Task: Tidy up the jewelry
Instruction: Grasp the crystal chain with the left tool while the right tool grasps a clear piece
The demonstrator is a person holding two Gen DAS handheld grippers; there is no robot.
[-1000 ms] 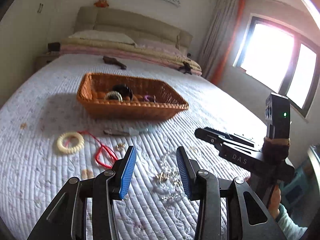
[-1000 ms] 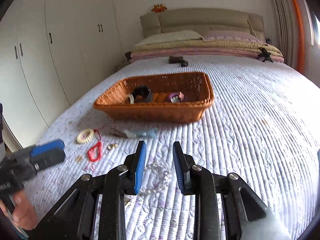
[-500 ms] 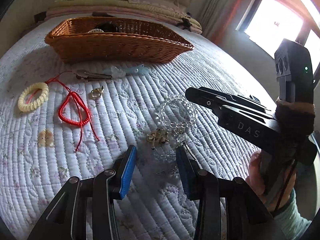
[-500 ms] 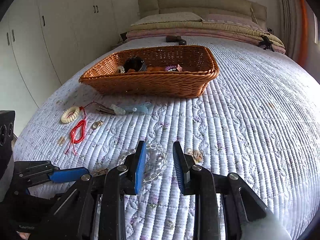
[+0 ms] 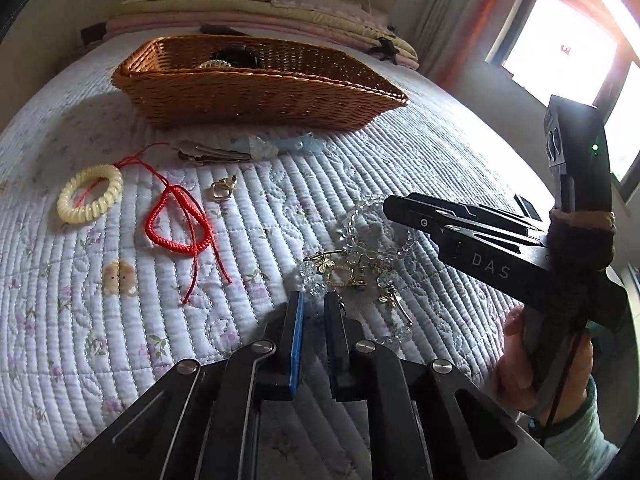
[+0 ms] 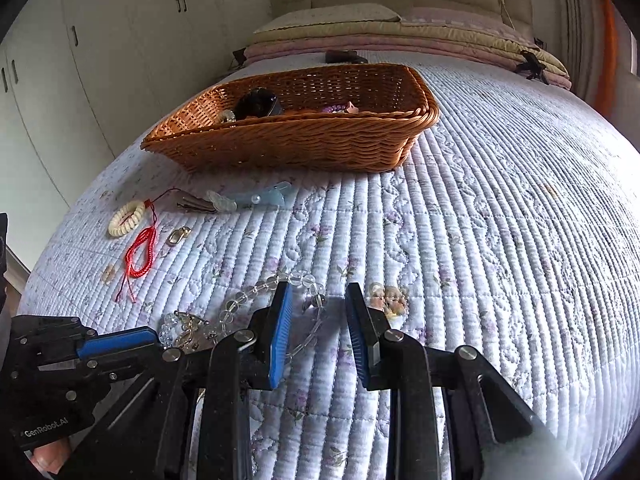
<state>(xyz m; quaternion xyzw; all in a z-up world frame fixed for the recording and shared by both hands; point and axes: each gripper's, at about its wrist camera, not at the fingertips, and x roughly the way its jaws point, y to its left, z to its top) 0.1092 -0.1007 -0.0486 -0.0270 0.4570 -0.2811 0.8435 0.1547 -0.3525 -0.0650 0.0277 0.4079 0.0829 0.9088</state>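
A clear bead bracelet [image 5: 376, 236] and a tangle of gold charms with crystal beads [image 5: 340, 274] lie on the quilt. My left gripper [image 5: 314, 308] is low over the near end of the charm tangle, its jaws narrowed to a small gap; whether they pinch a bead is unclear. My right gripper [image 6: 316, 300] is open, straddling the clear bead bracelet [image 6: 280, 284]. A wicker basket [image 5: 256, 92] with several pieces inside stands farther back; it also shows in the right wrist view [image 6: 304, 140].
Left of the grippers lie a red cord bracelet [image 5: 176, 220], a cream coil ring [image 5: 90, 192], a gold clasp [image 5: 222, 190] and a pale blue hair clip [image 5: 280, 146]. Pillows and folded bedding [image 6: 400, 36] lie at the bed's head.
Both grippers dropped lower and closer to the jewelry pile. My left jaws narrowed from wide open to a small gap. My right gripper now straddles the bead bracelet.
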